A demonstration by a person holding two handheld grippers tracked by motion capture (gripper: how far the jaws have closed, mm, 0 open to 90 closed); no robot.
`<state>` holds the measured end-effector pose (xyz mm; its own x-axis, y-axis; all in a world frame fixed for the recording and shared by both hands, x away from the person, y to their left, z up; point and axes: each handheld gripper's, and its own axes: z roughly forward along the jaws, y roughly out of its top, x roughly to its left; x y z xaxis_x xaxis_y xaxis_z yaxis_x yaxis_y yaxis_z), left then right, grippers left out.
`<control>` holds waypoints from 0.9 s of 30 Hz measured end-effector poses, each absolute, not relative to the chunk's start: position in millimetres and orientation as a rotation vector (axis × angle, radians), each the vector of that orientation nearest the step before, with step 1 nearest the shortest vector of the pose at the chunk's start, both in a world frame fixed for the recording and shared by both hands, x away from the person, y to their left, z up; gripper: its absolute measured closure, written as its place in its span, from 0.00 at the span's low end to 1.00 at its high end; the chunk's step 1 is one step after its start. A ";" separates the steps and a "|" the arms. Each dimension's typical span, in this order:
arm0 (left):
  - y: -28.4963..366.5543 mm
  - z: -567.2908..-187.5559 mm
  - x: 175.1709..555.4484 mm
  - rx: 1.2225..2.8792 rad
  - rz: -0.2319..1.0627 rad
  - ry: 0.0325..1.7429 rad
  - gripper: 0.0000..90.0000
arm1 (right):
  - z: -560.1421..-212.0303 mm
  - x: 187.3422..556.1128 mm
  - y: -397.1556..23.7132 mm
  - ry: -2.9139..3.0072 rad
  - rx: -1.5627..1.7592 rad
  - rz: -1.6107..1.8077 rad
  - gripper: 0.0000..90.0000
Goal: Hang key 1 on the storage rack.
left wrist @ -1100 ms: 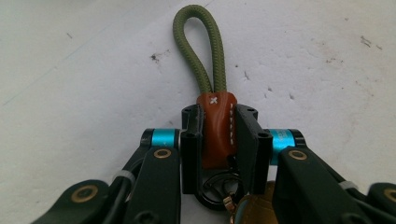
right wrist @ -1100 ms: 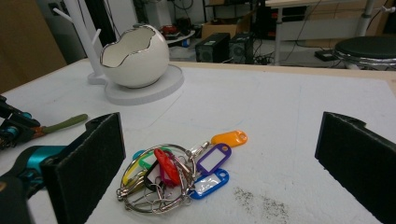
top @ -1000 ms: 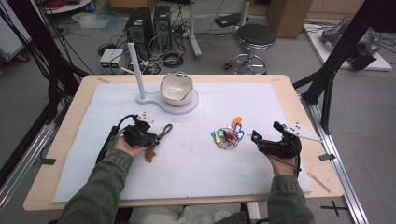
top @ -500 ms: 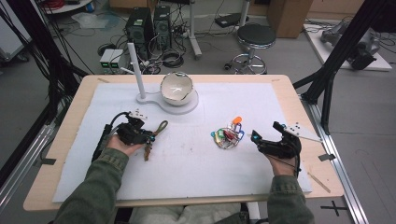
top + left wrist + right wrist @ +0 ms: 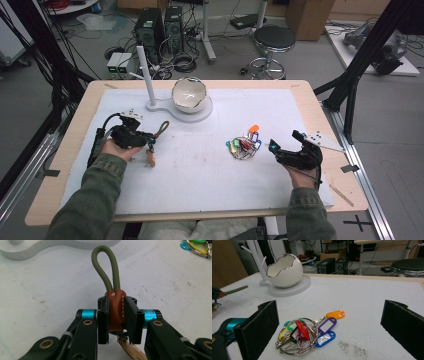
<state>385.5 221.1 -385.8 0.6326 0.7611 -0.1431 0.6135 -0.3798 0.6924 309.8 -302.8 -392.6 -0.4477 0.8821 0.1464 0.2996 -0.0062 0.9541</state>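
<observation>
My left gripper (image 5: 148,141) is shut on the brown leather wrap of a keychain (image 5: 115,312). Its olive cord loop (image 5: 105,267) sticks out forward past the jaws, and a tan piece hangs below them. In the high view the keychain (image 5: 161,129) sits at the left of the white mat, pointing toward the stand. My right gripper (image 5: 286,141) stands open at the right, its pads wide apart with nothing between them. A bunch of coloured key tags on rings (image 5: 304,336) lies on the mat just ahead of it (image 5: 243,146).
A white egg-shaped bowl (image 5: 189,94) rests on a white base with an upright pegged post (image 5: 144,70) at the back of the mat. The table's wooden edge (image 5: 320,105) frames the mat. Black frame legs stand at both sides.
My left gripper has risen a little and shifted left with the keychain held in it. The right gripper and the key tags have stayed put.
</observation>
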 end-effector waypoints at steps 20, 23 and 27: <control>255.1 -338.4 404.4 2.024 0.411 1.189 0.82 | -392.6 309.8 -303.2 1.758 1.225 1.475 0.01; 260.0 -330.9 408.7 2.024 0.428 1.195 0.82 | -392.5 309.4 -303.2 1.758 1.227 1.475 0.01; 265.6 -322.6 414.4 2.023 0.443 1.208 0.82 | -392.3 309.2 -304.2 1.753 1.226 1.476 0.01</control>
<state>414.4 265.6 -322.6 0.4997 0.8633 -0.0710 0.6130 -0.2945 0.7332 309.2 -304.2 -392.3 -0.4433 0.8839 0.1490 0.2976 -0.0116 0.9546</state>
